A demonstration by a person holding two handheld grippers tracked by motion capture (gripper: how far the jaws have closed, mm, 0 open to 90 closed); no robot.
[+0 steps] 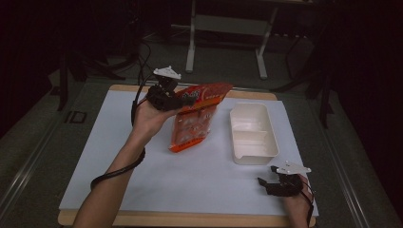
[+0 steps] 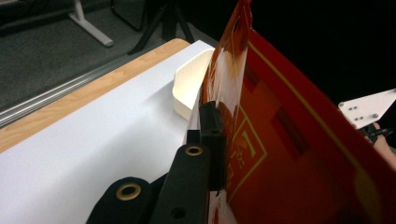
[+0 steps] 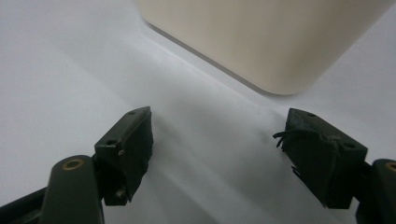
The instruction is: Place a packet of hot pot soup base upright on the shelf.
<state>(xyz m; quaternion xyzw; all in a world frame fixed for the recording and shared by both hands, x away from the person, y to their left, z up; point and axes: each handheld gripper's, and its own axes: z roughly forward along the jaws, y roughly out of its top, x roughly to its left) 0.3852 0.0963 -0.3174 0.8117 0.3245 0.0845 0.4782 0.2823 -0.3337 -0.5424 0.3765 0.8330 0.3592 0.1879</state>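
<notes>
An orange snack bag (image 1: 195, 116) with a clear window hangs tilted above the white table, its lower end near the surface. My left gripper (image 1: 183, 100) is shut on the bag's upper part; in the left gripper view the bag (image 2: 289, 154) is pinched at the jaws, gripper (image 2: 219, 140). A cream two-compartment tray (image 1: 263, 148) lies empty to the right of the bag. My right gripper (image 1: 267, 176) rests open near the table's front right corner, just in front of the tray. In the right gripper view the gripper (image 3: 217, 140) has nothing between its jaws and the tray wall (image 3: 261, 42) stands ahead.
The white tabletop (image 1: 142, 166) has a wooden edge (image 1: 190, 219) along the front. Beyond the far edge lie dark floor, cables and a desk frame (image 1: 228, 28). The other gripper's grey plate (image 2: 369, 107) shows at the right of the left gripper view.
</notes>
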